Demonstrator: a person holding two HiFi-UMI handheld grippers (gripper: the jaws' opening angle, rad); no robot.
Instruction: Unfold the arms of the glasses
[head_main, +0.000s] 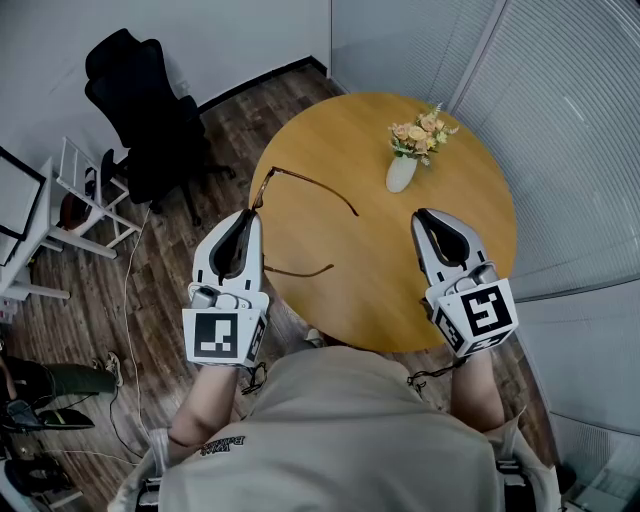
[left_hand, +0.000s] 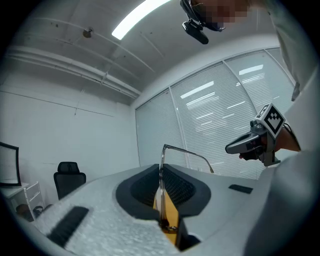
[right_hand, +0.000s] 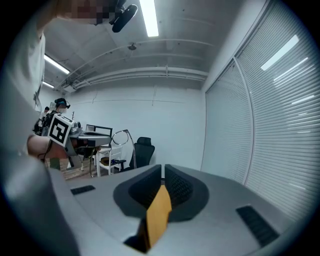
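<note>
Left claw (head_main: 243, 215) pinches the glasses (head_main: 310, 181) by the frame front at the left edge of the bench (head_main: 400, 270), both arms extending over the top. Right claw (head_main: 425, 214) is pressed together and empty, over the bench.

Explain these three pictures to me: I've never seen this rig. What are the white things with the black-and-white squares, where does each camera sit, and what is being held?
There is no robot here. A person holds a hand-operated gripper in each hand, and the marker cubes are part of the grippers. The head view comes from a camera on the person's head, looking down. The other two views come from a camera on each gripper, looking along its fingers. On the round wooden table stands a white vase of flowers. The left gripper has its fingers closed on the front of the glasses, whose arms both appear swung out. The right gripper hovers over the table with its fingers together and nothing between them.
</note>
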